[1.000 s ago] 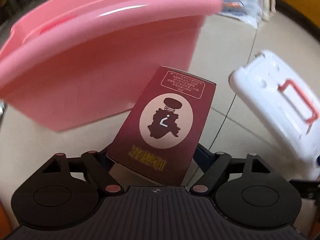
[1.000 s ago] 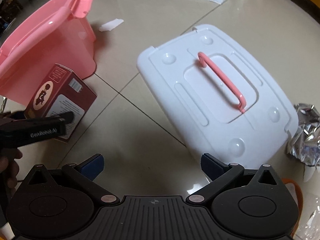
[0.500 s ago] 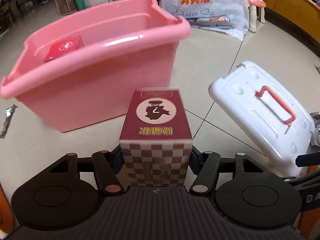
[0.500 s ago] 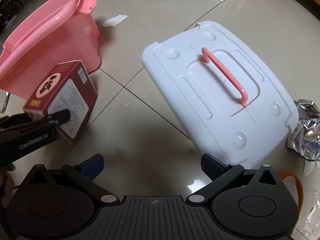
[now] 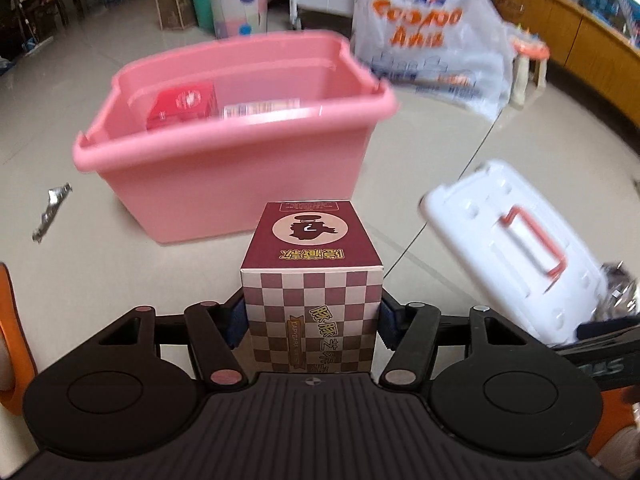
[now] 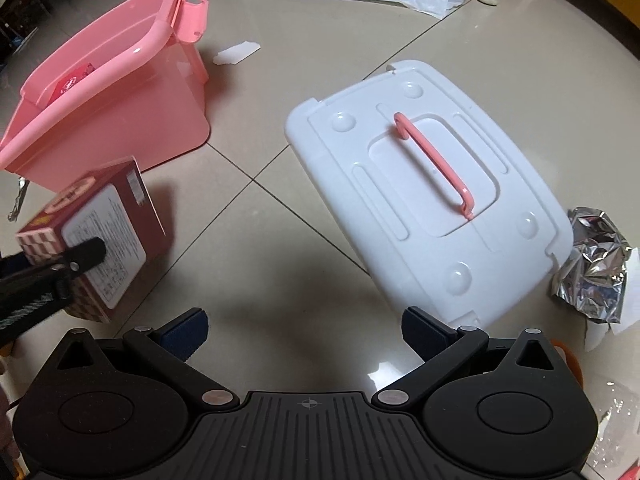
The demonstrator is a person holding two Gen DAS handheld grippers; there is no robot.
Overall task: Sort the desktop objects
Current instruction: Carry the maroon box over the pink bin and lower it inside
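Lifted off the floor since a second ago, the maroon carton (image 5: 312, 276) sits clamped in the left gripper (image 5: 310, 320) before the pink bin (image 5: 224, 184), which holds a red box (image 5: 180, 104); right gripper (image 6: 304, 332) fingers gape empty; foil wrapper (image 6: 592, 264) remains beside the white lid (image 6: 424, 208).

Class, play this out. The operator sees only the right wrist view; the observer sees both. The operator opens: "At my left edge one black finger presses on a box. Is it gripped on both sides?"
Observer: Yes. The left claw has a pad on each side of the box.
Operator: In the bin I can make out only something red. Is anything else in there?
Observer: A pale flat pack lies beside the red box in the bin.
Operator: What stands behind the bin?
Observer: A white bag with orange lettering.
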